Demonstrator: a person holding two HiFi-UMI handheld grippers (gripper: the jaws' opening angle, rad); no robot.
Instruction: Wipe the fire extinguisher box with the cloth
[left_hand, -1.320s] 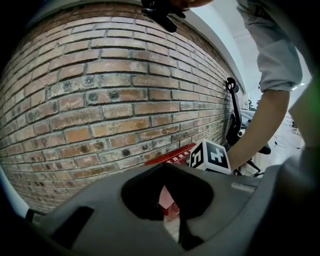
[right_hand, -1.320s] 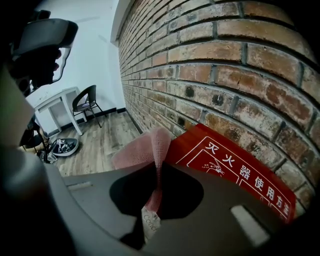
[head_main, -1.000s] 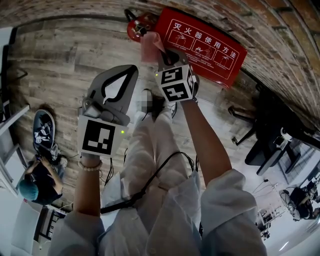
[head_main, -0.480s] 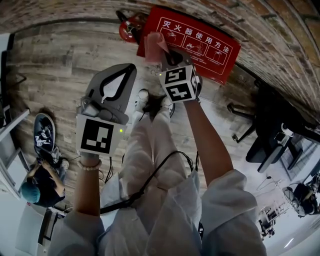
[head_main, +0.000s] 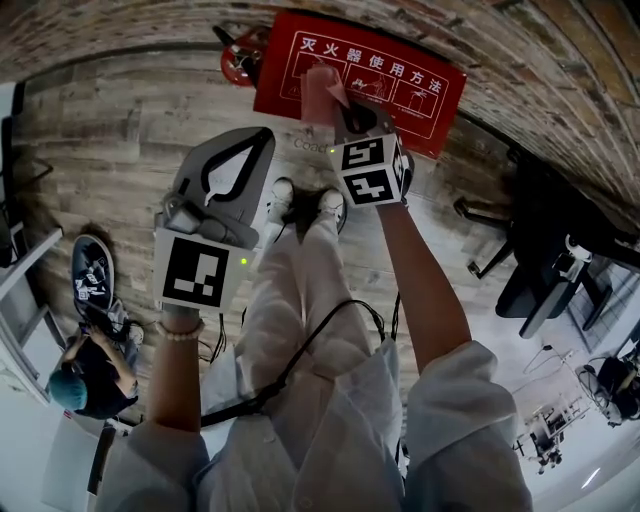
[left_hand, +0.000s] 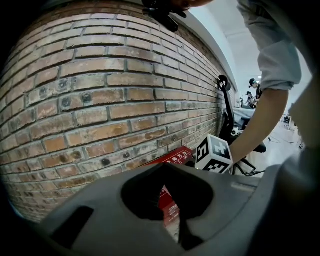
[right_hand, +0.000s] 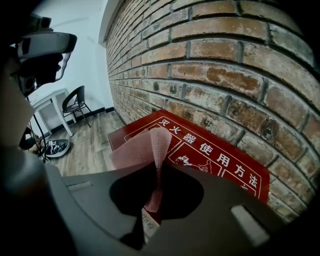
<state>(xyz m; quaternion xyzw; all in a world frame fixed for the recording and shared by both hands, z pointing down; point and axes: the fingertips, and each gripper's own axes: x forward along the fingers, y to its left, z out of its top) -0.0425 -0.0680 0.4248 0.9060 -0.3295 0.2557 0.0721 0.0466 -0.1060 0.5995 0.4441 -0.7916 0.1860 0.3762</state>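
The red fire extinguisher box (head_main: 400, 75) with white lettering stands on the floor against the brick wall; it also shows in the right gripper view (right_hand: 220, 157) and partly in the left gripper view (left_hand: 172, 156). My right gripper (head_main: 335, 95) is shut on a pink cloth (head_main: 320, 90), which hangs over the box's top. In the right gripper view the cloth (right_hand: 150, 147) sticks up from the closed jaws just above the box. My left gripper (head_main: 235, 165) hangs to the left over the wood floor, shut and holding nothing.
A red extinguisher (head_main: 240, 55) stands left of the box. The brick wall (head_main: 560, 60) runs along the back. A black office chair (head_main: 540, 270) is at the right. A person (head_main: 90, 370) crouches at lower left near a basket (head_main: 90, 275). My feet (head_main: 305, 200) are near the box.
The right gripper with the cloth has shifted to the right across the top of the box. The left gripper stayed still.
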